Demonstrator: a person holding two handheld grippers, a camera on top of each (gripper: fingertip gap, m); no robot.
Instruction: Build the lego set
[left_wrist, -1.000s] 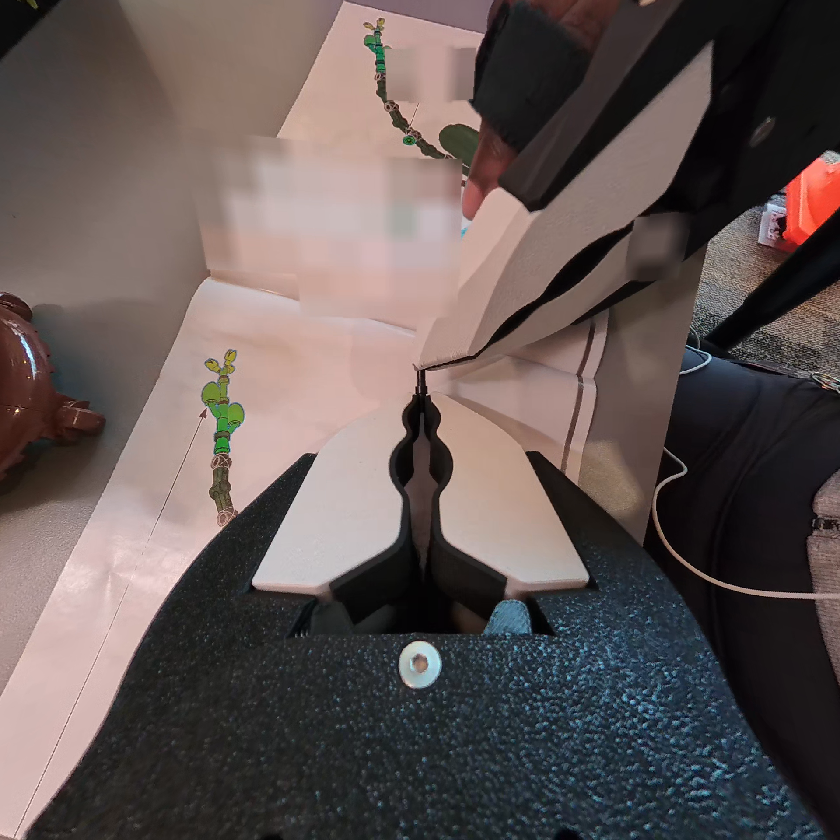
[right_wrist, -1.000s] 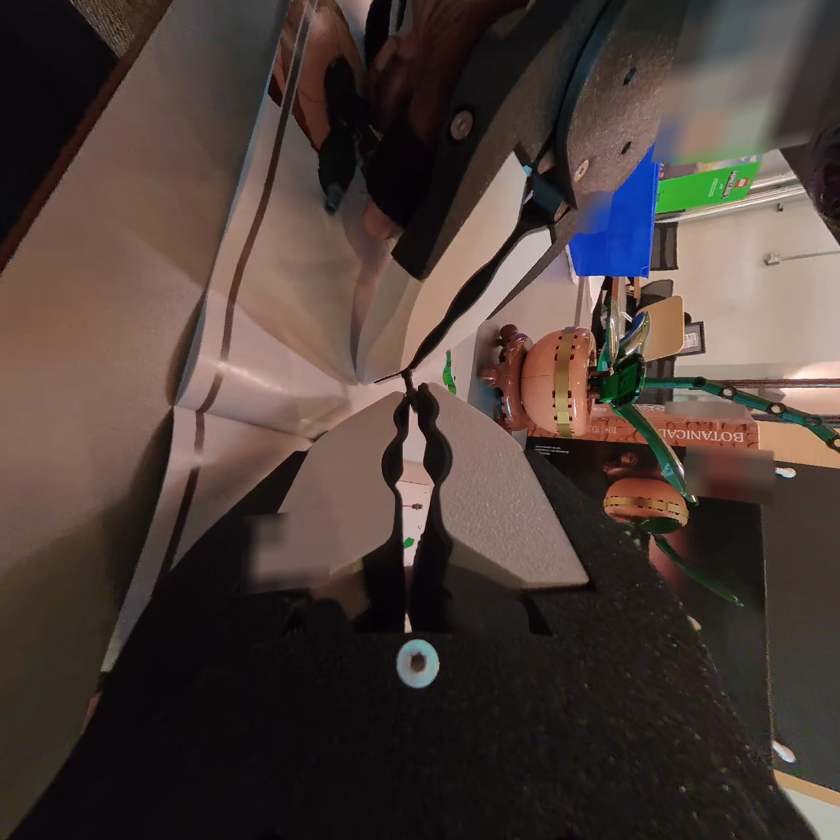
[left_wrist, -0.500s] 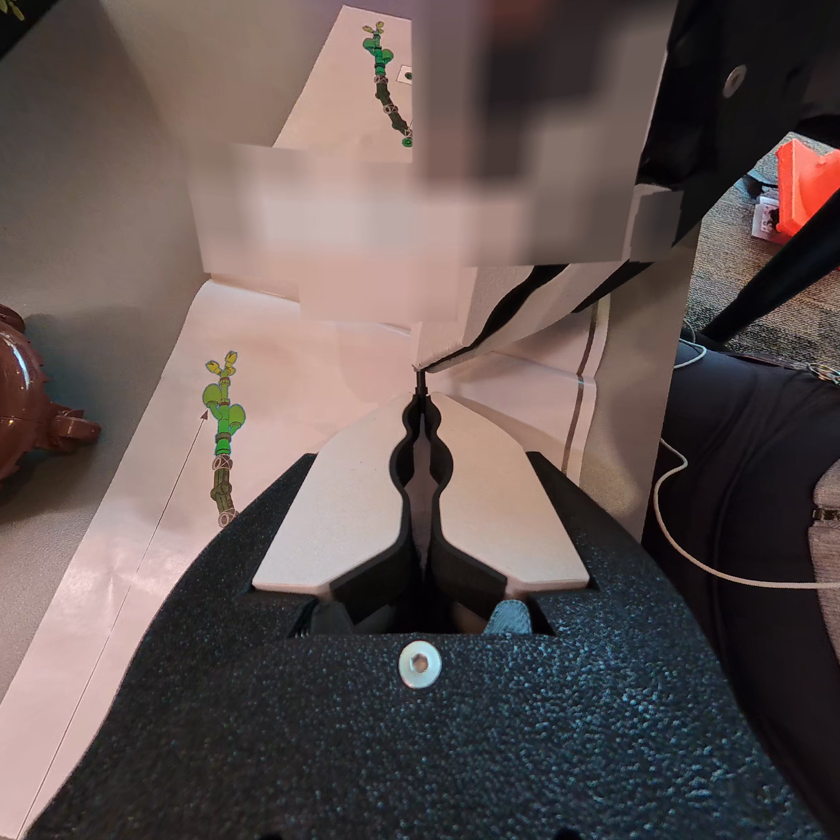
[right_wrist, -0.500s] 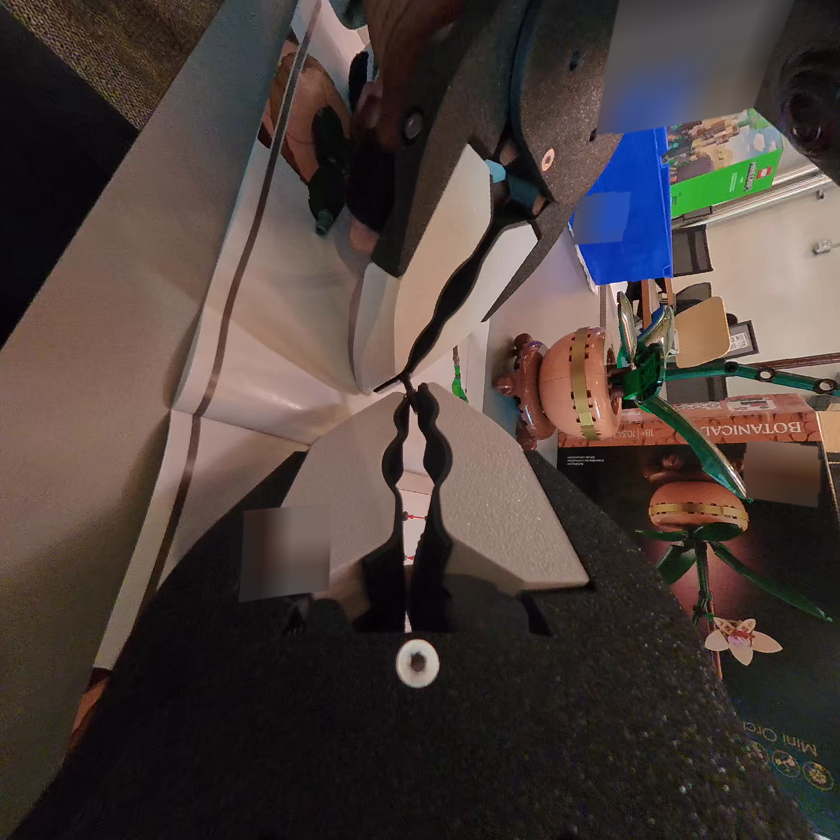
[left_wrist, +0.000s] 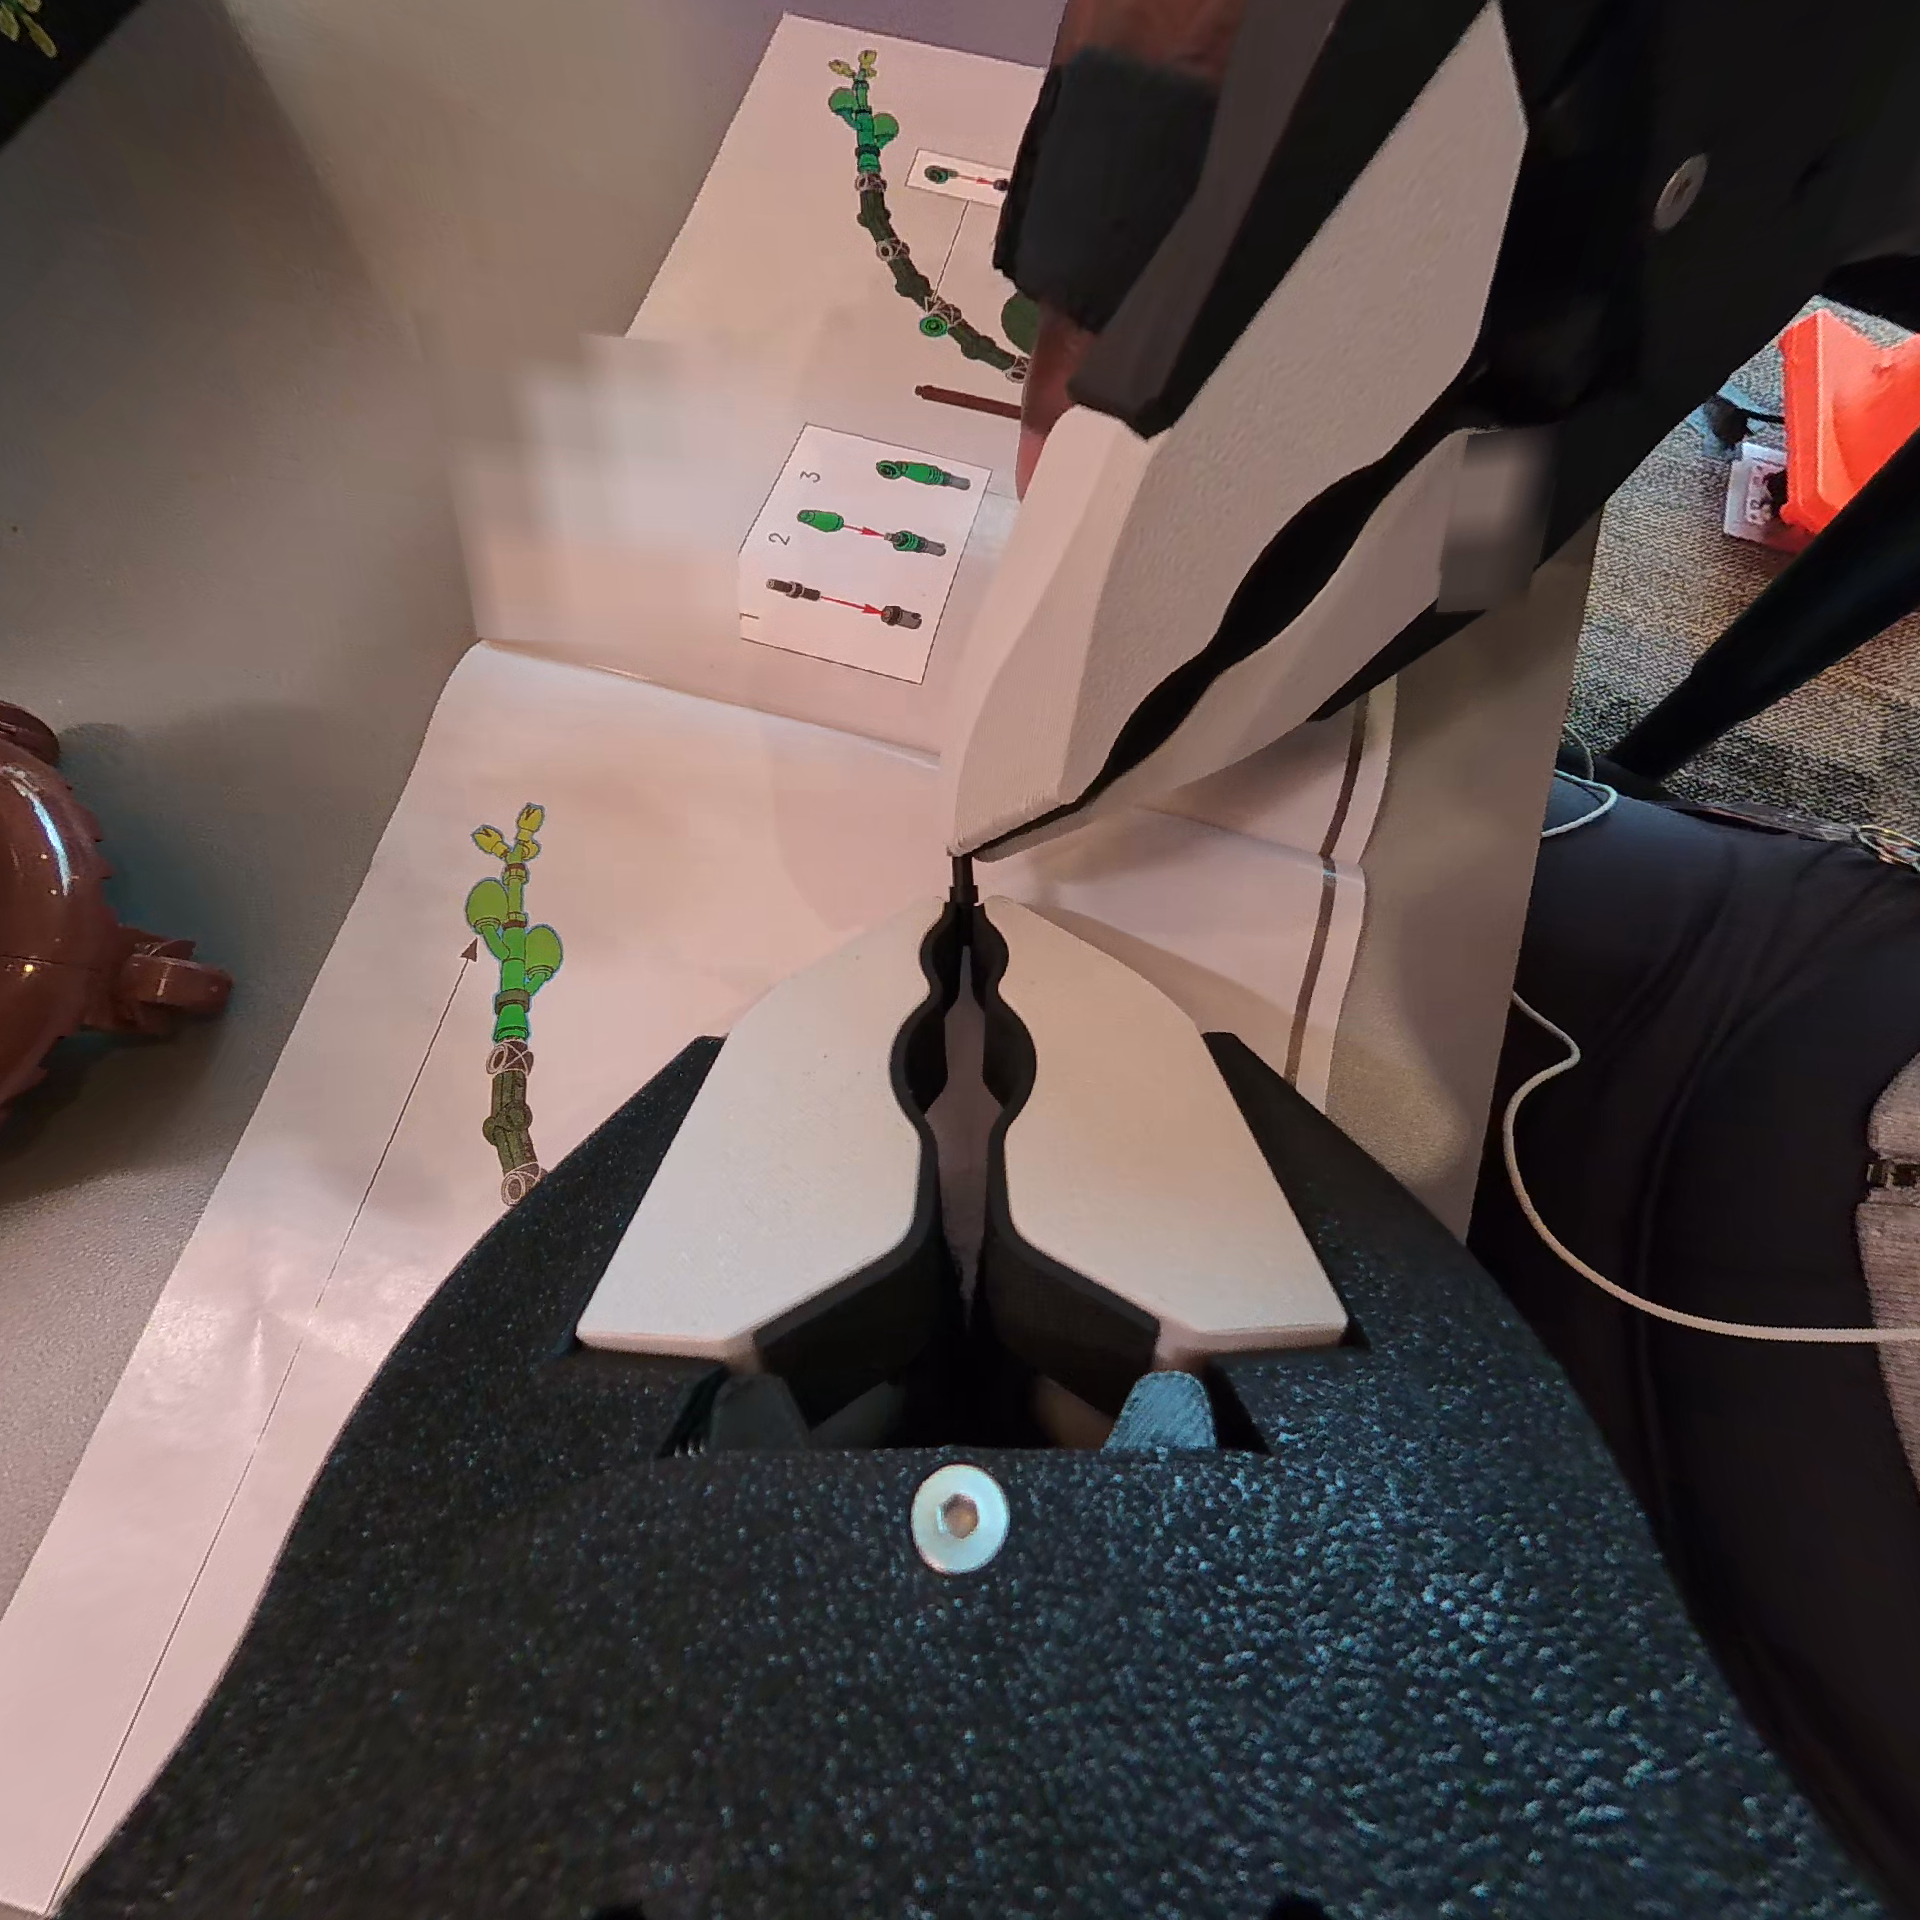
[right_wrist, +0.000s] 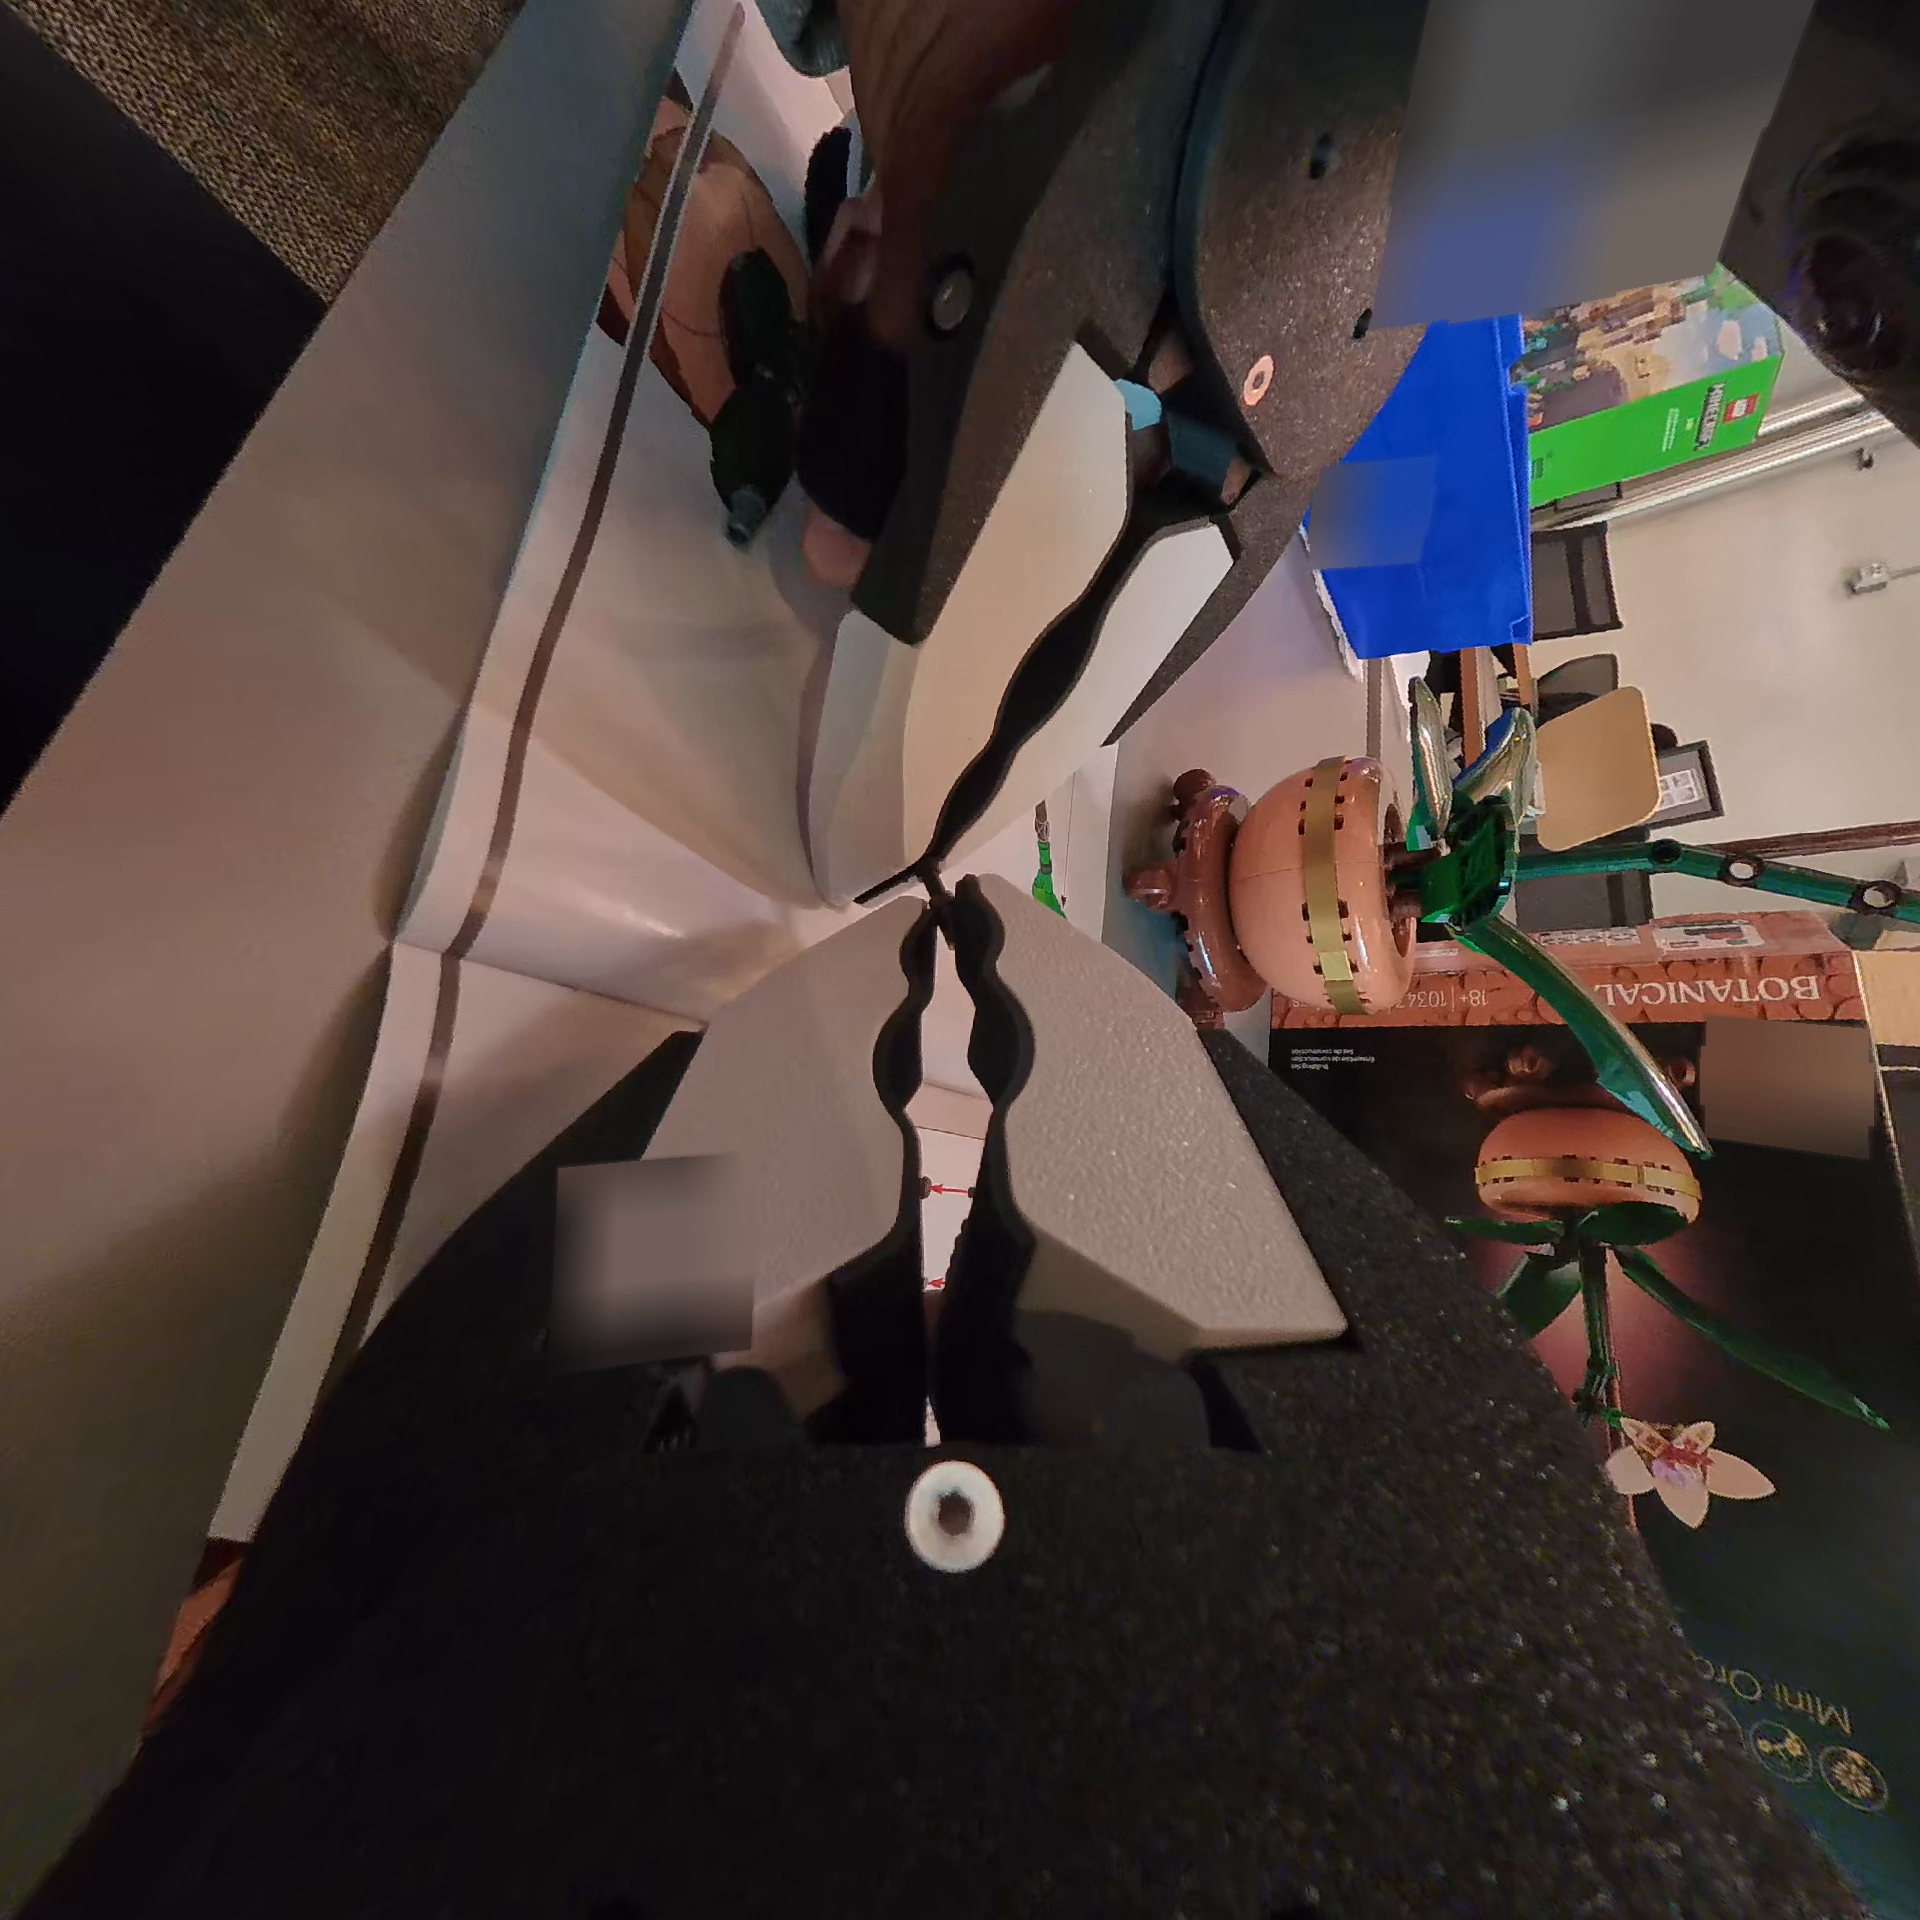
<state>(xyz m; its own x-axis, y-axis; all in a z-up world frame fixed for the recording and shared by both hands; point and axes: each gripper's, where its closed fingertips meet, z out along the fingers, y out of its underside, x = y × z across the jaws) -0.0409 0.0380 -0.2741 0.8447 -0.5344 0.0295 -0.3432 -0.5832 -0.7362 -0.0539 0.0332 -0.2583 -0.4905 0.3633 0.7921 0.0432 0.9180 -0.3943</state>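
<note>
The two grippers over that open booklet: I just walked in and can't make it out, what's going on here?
A person holds a gripper in each hand, tip to tip above an open instruction booklet on a grey table. The left gripper and the right gripper are both closed on one small dark pin, each pinching an end. A brown brick-built flowerpot with green leaves stands beside the booklet, next to its box.

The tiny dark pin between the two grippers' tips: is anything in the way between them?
Nothing visible. The tiny dark pin bridges the left gripper and right gripper directly, above the open white instruction booklet.
</note>
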